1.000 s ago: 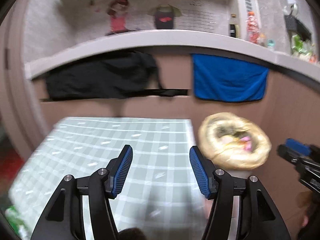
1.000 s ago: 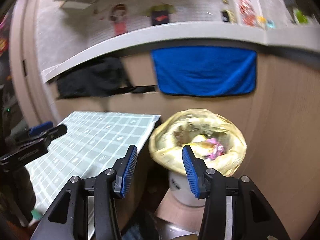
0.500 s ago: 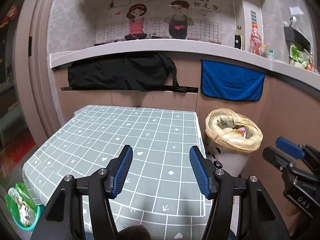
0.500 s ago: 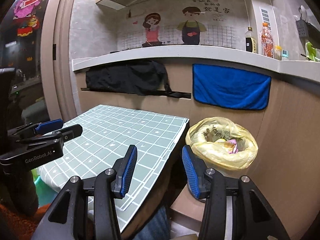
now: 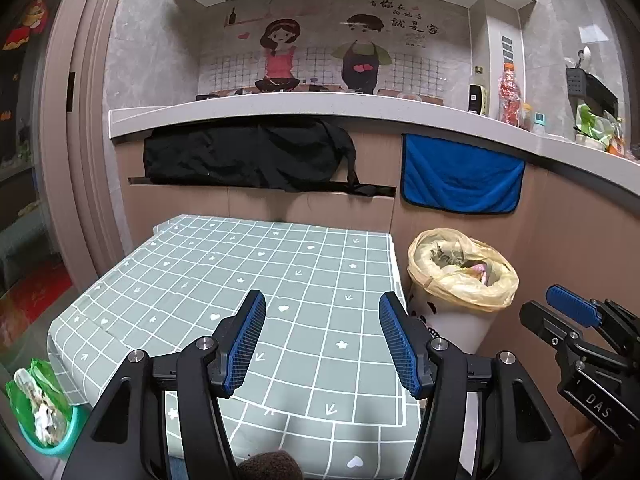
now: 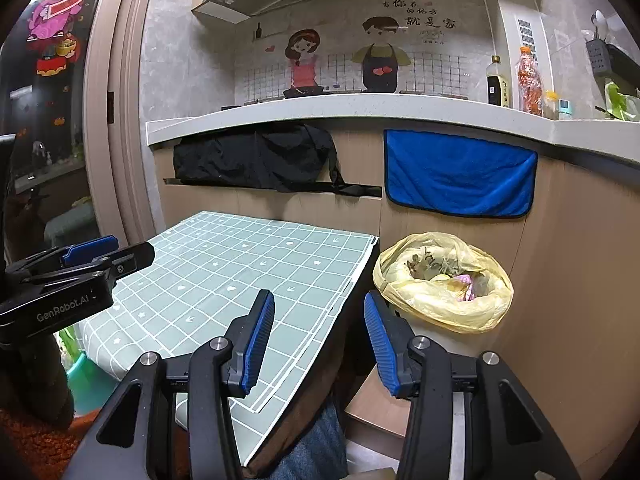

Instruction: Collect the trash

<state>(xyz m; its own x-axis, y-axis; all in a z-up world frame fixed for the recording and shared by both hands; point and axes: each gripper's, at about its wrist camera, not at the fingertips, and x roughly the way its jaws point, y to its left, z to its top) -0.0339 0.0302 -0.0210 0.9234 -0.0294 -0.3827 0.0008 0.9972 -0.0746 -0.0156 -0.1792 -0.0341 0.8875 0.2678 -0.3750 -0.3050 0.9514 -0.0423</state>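
Left wrist view is showing the left gripper (image 5: pixel 320 338) and right gripper (image 6: pixel 318 338) hovering spread and empty, flanking the yellow-lined bin (image 5: pixel 464 280).

The left gripper (image 5: pixel 320 340) is held level, its jaws spread wide with nothing between the blue pads (image 5: pixel 246 344). The right gripper (image 6: pixel 318 342) sits beside it on the right, also level, jaws parted and empty. Both point forward, well apart from each other.
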